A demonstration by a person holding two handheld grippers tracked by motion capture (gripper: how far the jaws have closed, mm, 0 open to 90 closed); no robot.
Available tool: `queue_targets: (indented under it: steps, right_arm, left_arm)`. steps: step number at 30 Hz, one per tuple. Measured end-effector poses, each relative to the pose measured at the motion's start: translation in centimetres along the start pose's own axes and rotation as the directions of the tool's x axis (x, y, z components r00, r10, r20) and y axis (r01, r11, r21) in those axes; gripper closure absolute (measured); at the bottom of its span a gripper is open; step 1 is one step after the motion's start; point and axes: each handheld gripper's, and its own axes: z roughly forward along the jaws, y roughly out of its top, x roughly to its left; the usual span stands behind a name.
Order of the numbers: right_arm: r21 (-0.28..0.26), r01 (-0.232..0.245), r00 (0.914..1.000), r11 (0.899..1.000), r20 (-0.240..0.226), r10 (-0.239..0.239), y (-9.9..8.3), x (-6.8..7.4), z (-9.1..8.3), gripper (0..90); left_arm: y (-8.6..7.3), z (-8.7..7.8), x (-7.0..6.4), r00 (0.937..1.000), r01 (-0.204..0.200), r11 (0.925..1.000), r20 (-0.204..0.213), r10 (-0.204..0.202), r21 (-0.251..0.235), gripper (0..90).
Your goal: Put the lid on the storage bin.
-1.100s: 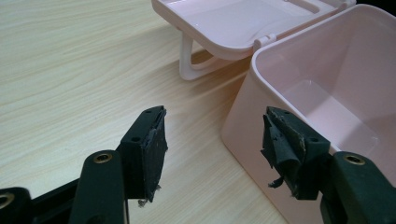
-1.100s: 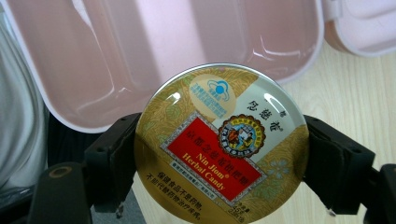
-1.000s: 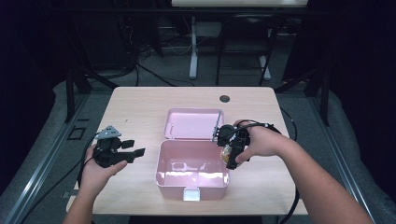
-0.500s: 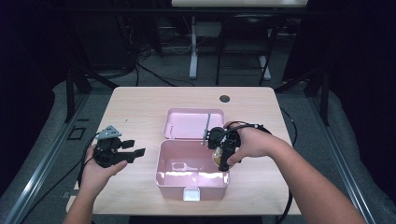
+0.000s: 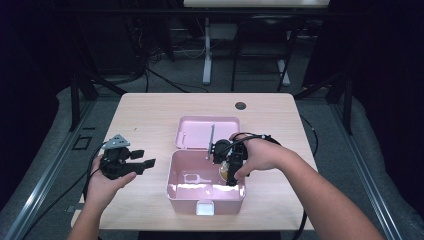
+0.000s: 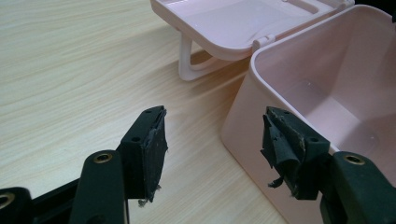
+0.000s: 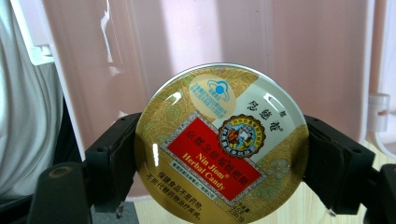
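Note:
An open pink box [image 5: 180, 192] stands at the middle of the table, its lid [image 5: 192, 132] swung back flat behind it. My right gripper [image 5: 228, 173] hangs over the right side of the box, shut on a round gold candy tin [image 5: 224, 172]. In the right gripper view the tin [image 7: 222, 158], with its red label, is clamped by its rim between the two jaws, and the pink box's inside [image 7: 308, 56] lies behind it. My left gripper [image 5: 142, 159] is open to the left of the box with nothing in it; its view shows the box's wall [image 6: 254, 126] just beyond the right jaw.
The wooden table [image 5: 145, 120] has a dark round hole [image 5: 240, 106] near its far edge. Cables trail from both grippers off the table's sides. Bare wood [image 6: 70, 70] lies left of the box, and the box's handle [image 6: 187, 60] props up the lid.
My right gripper has carried the tin leftward and down from beside the box to over its right side. The left gripper has stayed put and open.

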Motion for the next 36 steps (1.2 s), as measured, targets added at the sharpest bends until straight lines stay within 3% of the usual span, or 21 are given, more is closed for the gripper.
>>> queue_targets:
  steps: [9,13,36]
  right_arm:
    - [0.019,0.017,0.9998,1.000,0.011,-0.017,0.5,0.2,0.8,19.6]
    - [0.002,0.008,1.0000,1.000,-0.005,-0.008,0.6,0.2,1.2,19.6]
    - [0.044,0.017,0.9997,0.999,-0.017,-0.017,0.3,0.3,4.3,19.6]
  left_arm:
    - [0.0,0.0,0.1,1.0000,0.001,1.0000,-0.004,-0.001,-0.005,39.7]
    - [0.0,0.0,0.1,1.0000,-0.001,1.0000,-0.004,0.001,-0.002,39.7]
    - [-0.1,0.1,0.1,1.0000,0.005,1.0000,-0.003,-0.005,0.003,39.8]
